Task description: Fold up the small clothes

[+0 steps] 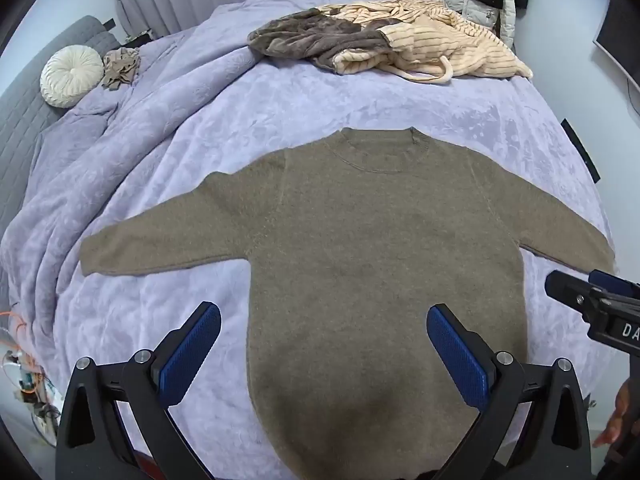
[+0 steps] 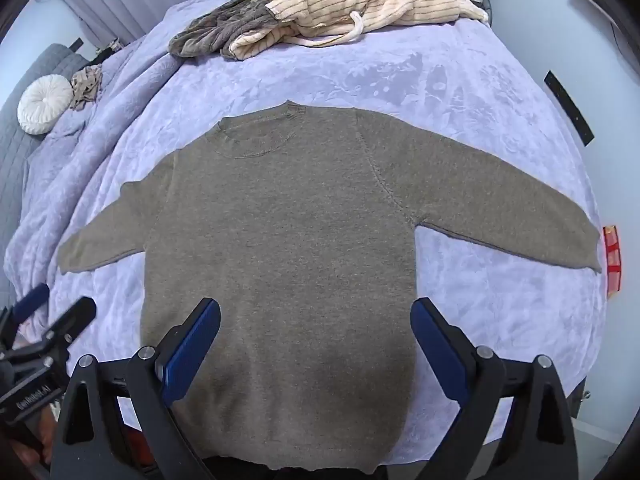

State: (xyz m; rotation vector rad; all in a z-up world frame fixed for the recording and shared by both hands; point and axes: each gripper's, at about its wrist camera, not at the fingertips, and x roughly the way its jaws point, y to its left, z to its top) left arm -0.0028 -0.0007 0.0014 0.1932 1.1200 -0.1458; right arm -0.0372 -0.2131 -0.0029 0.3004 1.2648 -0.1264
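Below my fingers the sweater lies flat on the blanket, neck away from me, both sleeves spread out to the sides. Both grippers are open wide and hold nothing: the left gripper has its left pad over bare blanket and its right pad over the body, and the right gripper hangs with both pads over the lower body. I think the next step is one sleeve, so I should lower onto its cuff, pinch both layers, and carry it across the chest without dragging the body.
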